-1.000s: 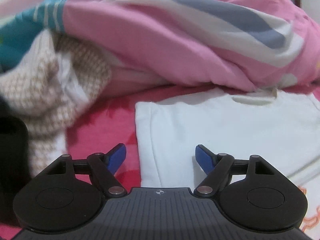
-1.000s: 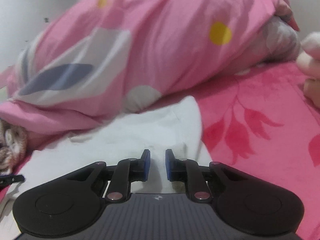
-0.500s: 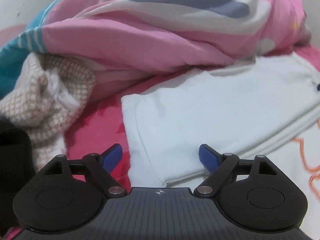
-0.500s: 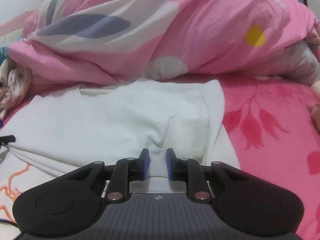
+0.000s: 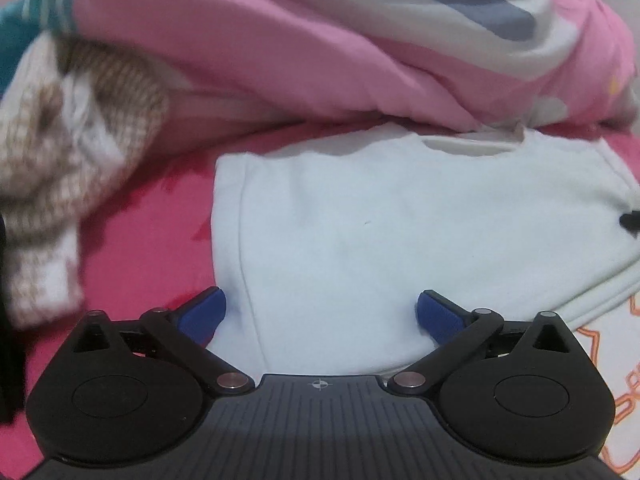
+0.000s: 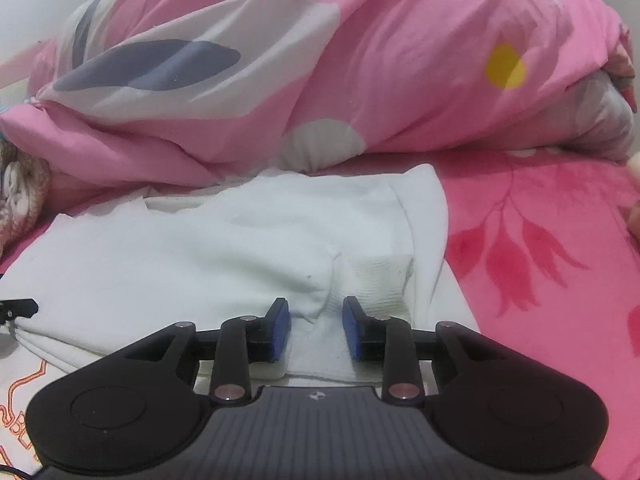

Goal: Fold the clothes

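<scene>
A white garment (image 5: 400, 236) lies flat on a bed covered by a red floral sheet (image 6: 540, 248), partly folded, with a doubled layer showing along its near edge and an orange outline print (image 5: 608, 344) on the layer beneath at the right of the left wrist view. Its far edge, where a neck opening shows, lies close against a heaped pink quilt (image 6: 360, 80) with white, grey-blue and yellow patches. The left claw (image 5: 320, 314) hangs low over the garment's left side with its blue fingers (image 5: 202, 314) spread wide, holding nothing; the left finger sits near the garment's left edge and the right one over the cloth. The right claw (image 6: 316, 328) is over the garment's right part, its blue pads (image 6: 280, 330) parted by a narrow gap, and a raised ridge of the white cloth stands between them; the pads do not appear to press on it, so the claw reads as released rather than clenched. To the left of the garment, in the left wrist view, a brown-and-white checked cloth (image 5: 60, 184) lies crumpled on the sheet, apart from the garment, with a teal striped fabric (image 5: 24, 24) behind it under the quilt. A small black object (image 6: 18, 308) rests at the garment's left margin in the right wrist view; what it is cannot be told.
</scene>
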Available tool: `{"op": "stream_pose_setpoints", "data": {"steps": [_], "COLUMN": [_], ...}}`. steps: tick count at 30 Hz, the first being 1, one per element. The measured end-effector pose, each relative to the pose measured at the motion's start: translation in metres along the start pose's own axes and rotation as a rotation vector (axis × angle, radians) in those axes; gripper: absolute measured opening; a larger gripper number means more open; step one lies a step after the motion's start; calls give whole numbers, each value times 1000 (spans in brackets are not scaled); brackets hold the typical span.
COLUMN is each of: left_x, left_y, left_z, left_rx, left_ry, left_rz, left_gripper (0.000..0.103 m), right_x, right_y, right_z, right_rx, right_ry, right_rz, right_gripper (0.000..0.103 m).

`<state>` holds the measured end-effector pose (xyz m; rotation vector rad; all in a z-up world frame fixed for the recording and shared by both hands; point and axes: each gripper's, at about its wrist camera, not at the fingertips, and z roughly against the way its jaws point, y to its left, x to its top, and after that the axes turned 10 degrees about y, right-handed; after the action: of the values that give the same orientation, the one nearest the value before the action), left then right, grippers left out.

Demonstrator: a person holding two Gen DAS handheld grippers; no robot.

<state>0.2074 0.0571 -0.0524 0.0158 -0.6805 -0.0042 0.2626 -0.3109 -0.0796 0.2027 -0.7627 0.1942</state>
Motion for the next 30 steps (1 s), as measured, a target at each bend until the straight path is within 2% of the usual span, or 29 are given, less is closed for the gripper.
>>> {"op": "stream_pose_setpoints", "data": {"steps": [5,8,10,14,16,18,23,25,27,30], "left_x": [-5,-8,-16,-38,-51,-61,-79,-80,-80,-78], "left_y": [1,2,14,30,42,58,101,116,123,121], "left_z": [27,43,79,158,200,242,337,368,391,393], "left_rx": [29,46,44,19,35,85,296,353,353,277], "left_ry": [-35,-56,-116,-208,-253,-300,-387,-416,-440,-423], "left_rz": [54,86,88,108,106,93,90,85,73,33], "left_gripper": [103,102,102,102,103,103,103,103,103,103], "right_x": [0,-2,-4,-7,-6,-7,-36,-63,-90,-119], "right_y": [-3,-5,-4,-1,4,10,24,26,24,18], "right_z": [1,5,14,52,83,116,221,271,321,394], "right_rx": [15,40,59,116,172,225,401,438,429,324], "right_ry": [-10,-32,-73,-220,-304,-381,-575,-666,-737,-801], "right_rz": [-4,-9,-6,-16,-39,-61,-124,-141,-148,-133], "right_gripper": [34,40,42,42,42,44,48,61,64,65]}}
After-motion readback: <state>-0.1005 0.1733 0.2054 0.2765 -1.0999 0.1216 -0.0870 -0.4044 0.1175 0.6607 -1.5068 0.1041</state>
